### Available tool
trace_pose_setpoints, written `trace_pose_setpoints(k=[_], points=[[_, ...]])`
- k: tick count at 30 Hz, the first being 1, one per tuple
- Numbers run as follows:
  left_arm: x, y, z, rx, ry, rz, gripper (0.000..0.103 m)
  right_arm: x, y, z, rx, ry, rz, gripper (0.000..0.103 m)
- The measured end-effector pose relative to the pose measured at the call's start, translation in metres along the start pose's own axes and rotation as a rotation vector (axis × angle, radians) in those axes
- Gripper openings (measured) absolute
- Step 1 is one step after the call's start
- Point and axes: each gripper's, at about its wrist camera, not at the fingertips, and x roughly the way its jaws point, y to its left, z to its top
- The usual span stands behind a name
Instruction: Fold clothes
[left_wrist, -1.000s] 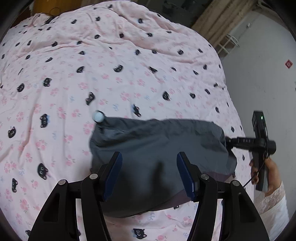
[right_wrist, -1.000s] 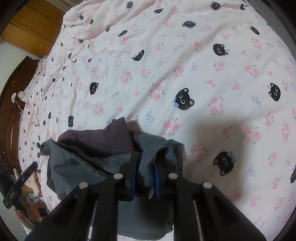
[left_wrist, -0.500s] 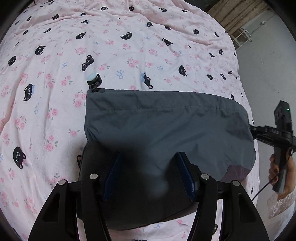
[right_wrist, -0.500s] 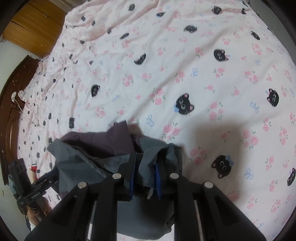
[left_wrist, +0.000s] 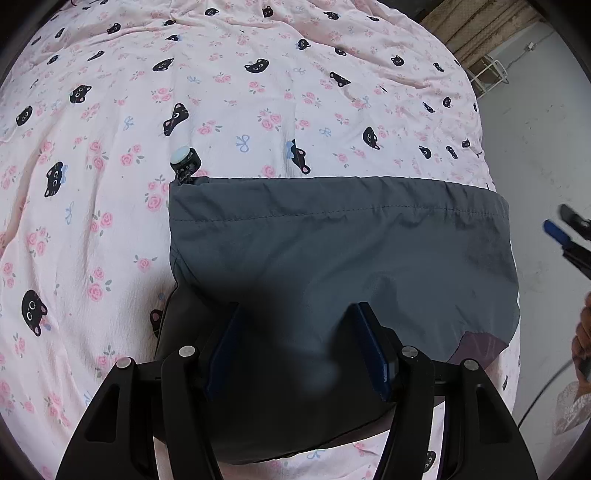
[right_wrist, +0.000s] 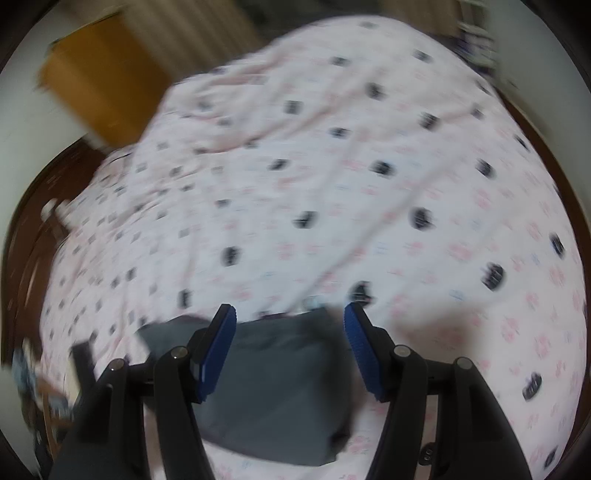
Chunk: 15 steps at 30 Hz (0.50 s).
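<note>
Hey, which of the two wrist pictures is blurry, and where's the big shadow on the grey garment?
Right wrist view: motion-smeared throughout, the cat prints on the bedsheet streaked, only the right gripper, its jaws opening with nothing gripped, stays sharp. Left wrist view: crisp, with fisheye bending at the edges; a dark shadow falls on the grey garment between the left gripper fingers.

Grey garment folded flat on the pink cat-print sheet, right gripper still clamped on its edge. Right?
Not quite. In the right wrist view the right gripper is not clamped: its jaws are opening, blue pads apart above the grey garment. The garment does lie folded on the pink cat-print sheet.
</note>
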Motion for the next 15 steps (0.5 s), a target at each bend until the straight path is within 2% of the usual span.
trace_pose_setpoints(k=[4,8,11,15], points=[[0.001,-0.001,0.001,-0.005,0.0,-0.001,0.056,0.004,0.055,-0.028,-0.197,0.014,0.104,0.063],[0.002,-0.001,0.002,-0.002,0.003,0.006,0.056,0.034,0.106,-0.073,-0.348,0.101,0.238,0.062],[0.004,0.0,0.004,-0.004,0.005,0.013,0.056,0.065,0.119,-0.096,-0.39,0.163,0.203,0.062],[0.01,0.007,0.008,-0.014,0.012,0.024,0.056,0.097,0.092,-0.101,-0.309,0.171,0.094,0.06]])
